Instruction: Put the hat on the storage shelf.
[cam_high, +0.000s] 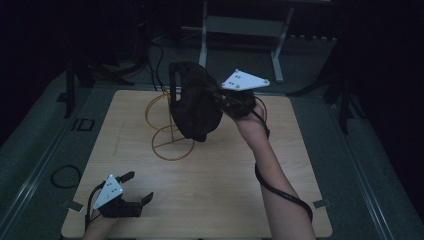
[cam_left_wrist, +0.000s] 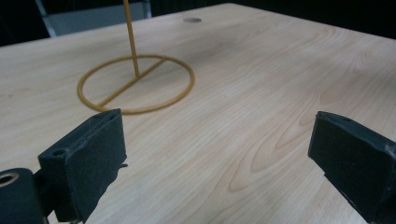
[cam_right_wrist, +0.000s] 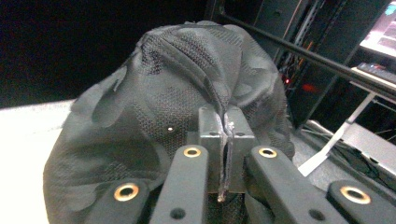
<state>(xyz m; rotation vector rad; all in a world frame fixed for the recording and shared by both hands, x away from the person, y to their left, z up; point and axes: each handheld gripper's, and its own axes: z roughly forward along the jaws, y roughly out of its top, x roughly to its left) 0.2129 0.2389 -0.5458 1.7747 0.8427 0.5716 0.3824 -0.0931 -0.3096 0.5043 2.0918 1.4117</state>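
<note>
Down at 7 o'clock on the table (cam_high: 210, 195), closest to the camera, the left gripper (cam_high: 136, 187) sits low with its fingers (cam_left_wrist: 88, 158) spread wide and nothing between them, just bare wood. Up around 12 o'clock the right gripper (cam_high: 222, 100) has its fingers (cam_right_wrist: 212, 140) pinched tight on a fold of a black mesh cap (cam_high: 197, 105), holding it up in the air right against the upper part of a yellow wire stand (cam_high: 172, 142), hiding its top.
</note>
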